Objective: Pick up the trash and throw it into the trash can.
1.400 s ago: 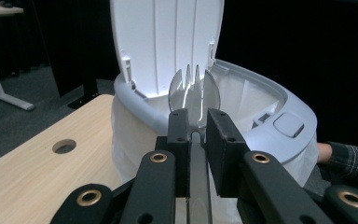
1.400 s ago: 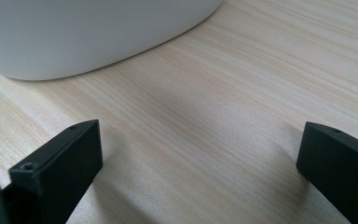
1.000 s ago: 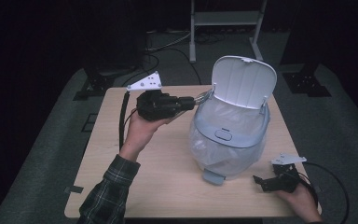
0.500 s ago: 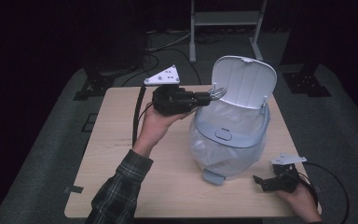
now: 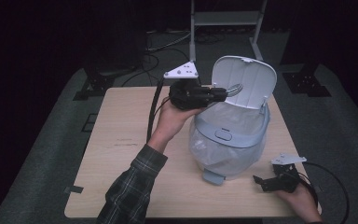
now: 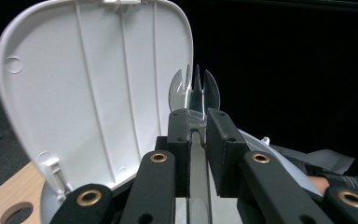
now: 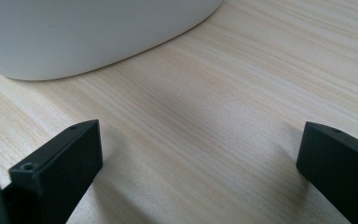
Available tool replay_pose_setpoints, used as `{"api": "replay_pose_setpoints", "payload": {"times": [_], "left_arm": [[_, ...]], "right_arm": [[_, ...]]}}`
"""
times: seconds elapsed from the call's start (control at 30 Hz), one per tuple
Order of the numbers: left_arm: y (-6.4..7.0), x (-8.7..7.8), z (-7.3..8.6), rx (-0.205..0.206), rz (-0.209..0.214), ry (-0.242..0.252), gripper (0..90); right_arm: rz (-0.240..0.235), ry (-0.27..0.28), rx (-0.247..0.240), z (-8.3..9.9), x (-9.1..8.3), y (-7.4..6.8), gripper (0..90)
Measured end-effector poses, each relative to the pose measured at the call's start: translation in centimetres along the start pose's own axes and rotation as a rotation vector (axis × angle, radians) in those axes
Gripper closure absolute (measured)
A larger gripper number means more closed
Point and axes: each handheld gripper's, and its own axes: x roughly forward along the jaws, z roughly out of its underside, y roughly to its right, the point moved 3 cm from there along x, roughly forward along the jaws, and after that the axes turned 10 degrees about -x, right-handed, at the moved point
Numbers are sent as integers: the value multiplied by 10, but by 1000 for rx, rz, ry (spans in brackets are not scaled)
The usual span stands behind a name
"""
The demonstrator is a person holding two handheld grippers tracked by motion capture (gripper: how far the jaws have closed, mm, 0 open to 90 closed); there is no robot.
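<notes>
A white bin (image 5: 228,144) with a clear bag liner stands on the wooden table (image 5: 121,154), its lid (image 5: 247,81) tipped up and open. My left gripper (image 5: 221,92) is raised over the bin's mouth, shut on a clear plastic fork (image 5: 234,87). In the left gripper view the fork (image 6: 195,91) pokes out between the jaws with its tines up, in front of the lid's ribbed underside (image 6: 88,84). My right gripper (image 5: 261,182) rests on the table at the front right, jaws wide open with nothing between them; the bin's base (image 7: 88,32) lies ahead of it.
A pale blue foot pedal (image 5: 213,176) juts from the bin's front. Black cables trail from both grippers. A metal stand (image 5: 223,18) and dark equipment legs stand on the floor behind the table. Bare tabletop stretches left of the bin.
My left gripper has carried the fork rightward and up, from beside the bin to over its open mouth near the lid. The right gripper has stayed in place.
</notes>
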Motion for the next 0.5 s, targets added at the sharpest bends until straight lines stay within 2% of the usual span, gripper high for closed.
{"api": "replay_pose_setpoints", "payload": {"times": [0.5], "left_arm": [[2, 22, -6, 1, 25, -6, 793]], "right_arm": [[0, 0, 0, 0, 0, 0, 0]]}}
